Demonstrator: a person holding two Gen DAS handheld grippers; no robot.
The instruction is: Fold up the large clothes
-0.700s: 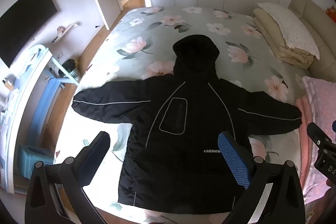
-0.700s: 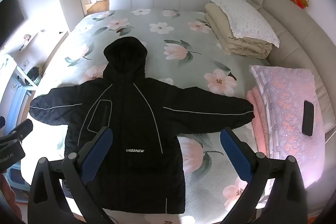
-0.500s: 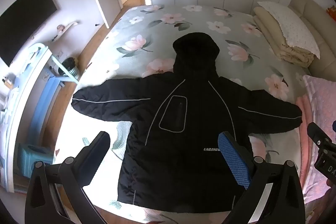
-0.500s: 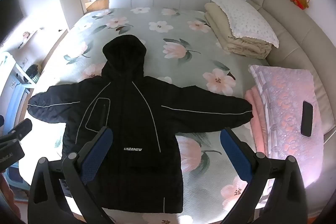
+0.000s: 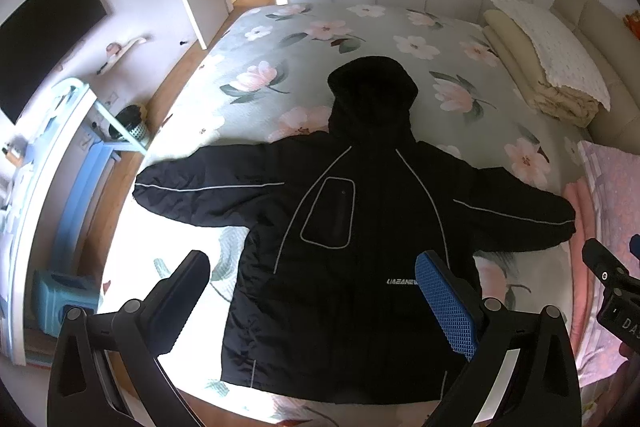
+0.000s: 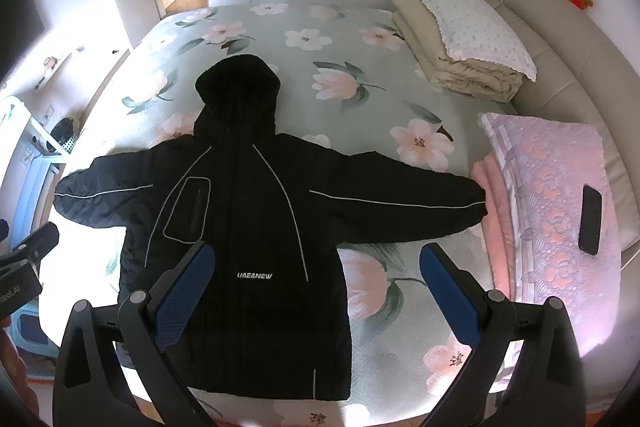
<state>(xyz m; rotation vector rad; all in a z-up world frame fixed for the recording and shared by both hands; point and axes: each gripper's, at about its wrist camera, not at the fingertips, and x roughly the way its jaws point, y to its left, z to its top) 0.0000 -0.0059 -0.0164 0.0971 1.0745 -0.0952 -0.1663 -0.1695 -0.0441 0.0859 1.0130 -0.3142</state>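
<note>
A large black hooded jacket [image 5: 352, 239] [image 6: 248, 227] lies flat, front up, on the floral bedspread [image 5: 360, 39] [image 6: 340, 47], sleeves spread out to both sides and hood pointing away from me. My left gripper [image 5: 312, 291] hangs open above the jacket's lower half, nothing between its fingers. My right gripper [image 6: 316, 283] is open too, hovering over the jacket's right hem side and the bare bedspread beside it. Neither gripper touches the cloth. The other gripper's body shows at each view's edge.
A folded beige quilt with a white pillow [image 6: 464, 39] sits at the bed's far right. A pink blanket pile [image 6: 552, 195] with a dark phone [image 6: 591, 219] on it lies by the right sleeve. A desk [image 5: 36, 163] and bin [image 5: 132, 123] stand left of the bed.
Both views have shifted slightly, so the jacket sits a little higher in the frames. The jacket itself has not moved and both grippers stay open.
</note>
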